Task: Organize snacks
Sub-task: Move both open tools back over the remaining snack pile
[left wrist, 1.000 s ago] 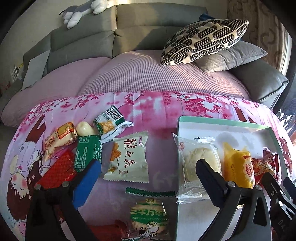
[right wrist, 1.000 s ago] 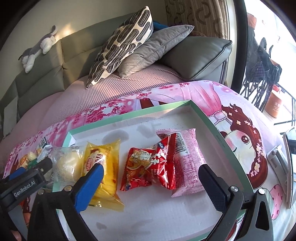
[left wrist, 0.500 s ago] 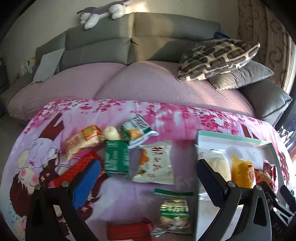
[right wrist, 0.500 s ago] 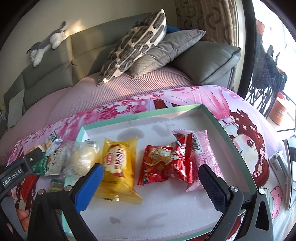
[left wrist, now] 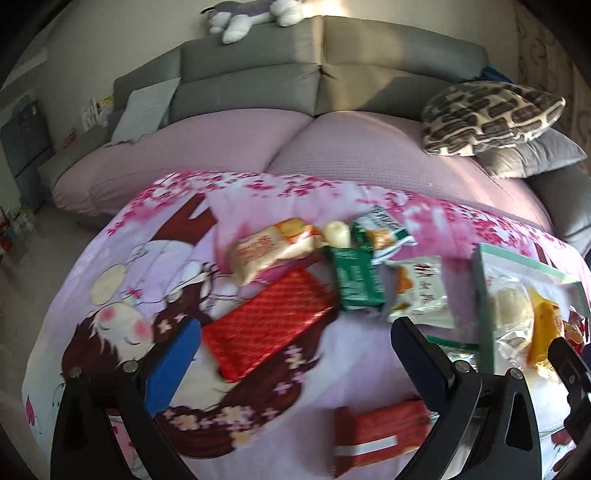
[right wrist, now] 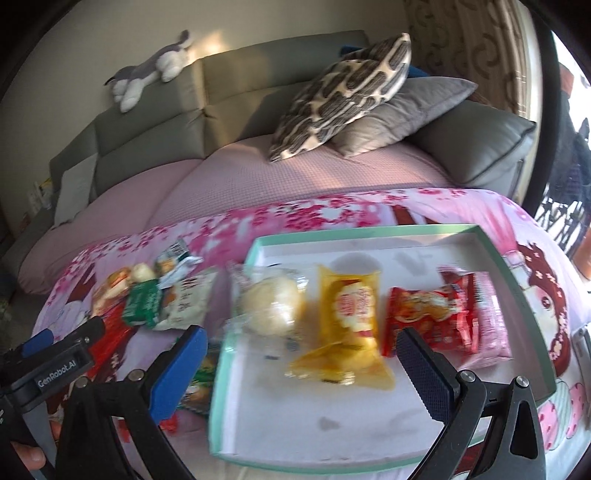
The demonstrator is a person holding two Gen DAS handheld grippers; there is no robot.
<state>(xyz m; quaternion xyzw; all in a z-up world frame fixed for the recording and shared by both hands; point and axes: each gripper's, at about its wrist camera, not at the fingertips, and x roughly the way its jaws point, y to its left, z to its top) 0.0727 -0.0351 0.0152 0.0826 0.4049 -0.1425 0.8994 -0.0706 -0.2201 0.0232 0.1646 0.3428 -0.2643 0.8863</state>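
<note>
Loose snacks lie on the pink cartoon cloth: a red patterned packet [left wrist: 266,325], a green packet [left wrist: 356,280], a white packet [left wrist: 421,291], an orange-cream packet [left wrist: 273,251] and a red bar [left wrist: 380,435]. My left gripper [left wrist: 295,354] hangs open above the cloth just before the red patterned packet, holding nothing. The mint-rimmed tray [right wrist: 369,232] holds a bun packet [right wrist: 269,306], a yellow packet [right wrist: 347,321], a red packet [right wrist: 424,317] and a pink packet [right wrist: 491,325]. My right gripper [right wrist: 303,369] is open and empty over the tray's near side.
A grey sofa [left wrist: 332,74] with a pink cover stands behind the cloth, with a patterned pillow [left wrist: 487,114], a grey pillow [right wrist: 402,110] and a plush toy [left wrist: 255,14] on it. A small pale round snack [left wrist: 338,234] and a green-white packet [left wrist: 380,230] lie at the pile's far side.
My left gripper has swung left from the tray to the loose pile, bringing the red patterned packet between its fingers. The right gripper's view has shifted left over the tray. Both stayed open.
</note>
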